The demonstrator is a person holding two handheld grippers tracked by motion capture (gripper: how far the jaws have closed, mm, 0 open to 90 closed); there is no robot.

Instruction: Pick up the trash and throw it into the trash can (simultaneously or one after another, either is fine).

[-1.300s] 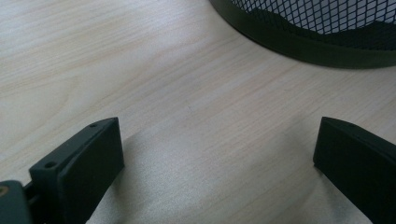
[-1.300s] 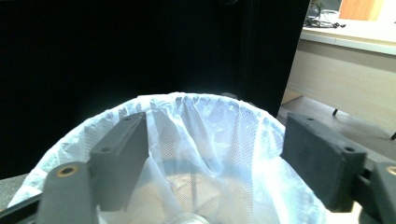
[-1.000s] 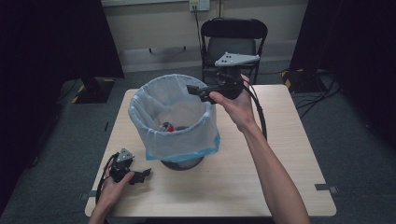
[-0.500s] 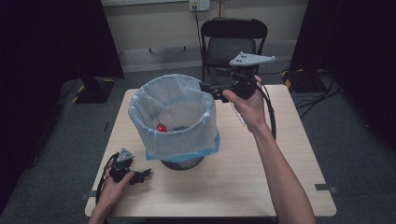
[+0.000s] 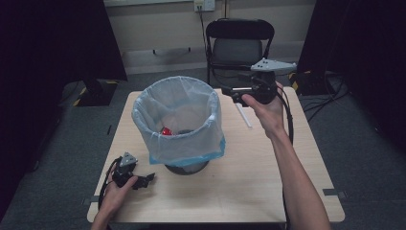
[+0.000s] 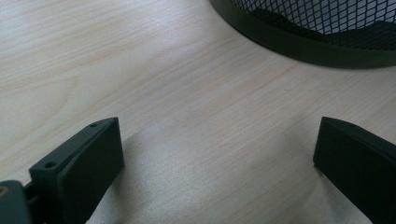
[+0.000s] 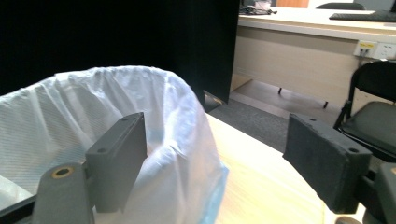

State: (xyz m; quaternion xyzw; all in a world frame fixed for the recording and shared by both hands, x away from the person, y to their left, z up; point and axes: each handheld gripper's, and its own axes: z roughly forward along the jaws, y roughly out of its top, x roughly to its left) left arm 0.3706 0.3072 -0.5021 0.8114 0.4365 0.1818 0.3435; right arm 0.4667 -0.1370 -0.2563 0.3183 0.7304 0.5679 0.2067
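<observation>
High view: a mesh bin lined with a white bag stands at the table centre, a red item lying inside. The right gripper is held in the air just right of the bag's far rim, jaws apart, nothing between them; they have just been closing slightly. A white straw-like stick lies on the table beneath it. The left gripper rests at the near left edge. Left gripper view: jaws wide apart over bare wood, empty, the bin's base beyond. Right gripper view: jaws wide apart, empty, the bag rim behind the left one, a chair far right
</observation>
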